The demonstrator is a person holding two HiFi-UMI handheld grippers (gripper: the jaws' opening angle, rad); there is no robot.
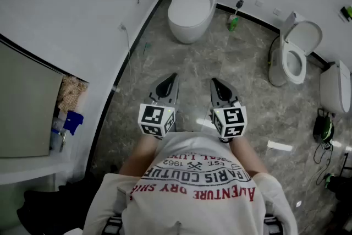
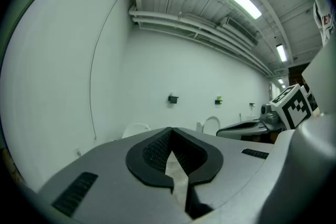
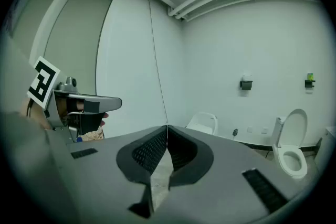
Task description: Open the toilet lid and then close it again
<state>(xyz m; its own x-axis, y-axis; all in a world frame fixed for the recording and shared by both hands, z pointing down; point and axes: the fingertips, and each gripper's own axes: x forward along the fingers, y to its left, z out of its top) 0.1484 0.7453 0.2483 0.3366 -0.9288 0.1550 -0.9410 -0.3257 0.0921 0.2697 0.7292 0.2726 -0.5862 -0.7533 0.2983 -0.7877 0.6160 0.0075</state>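
Left claw (image 1: 171, 81): jaws together with nothing between them, held close to your body.
Right claw (image 1: 215, 84): jaws also together and empty, just beside the left.
Toilet (image 1: 191, 5): lid down, straight ahead by the wall, well apart from both claws.
Second toilet (image 1: 296, 55): lid already up, off to your right.
Risk: you could walk to the wrong one, so pick the shut one.
Risk: closed jaws may slip off the smooth lid edge and let it slam.

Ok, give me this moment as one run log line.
left gripper: shut, empty | right gripper: shut, empty | toilet ahead: lid down, untouched | toilet at right: open
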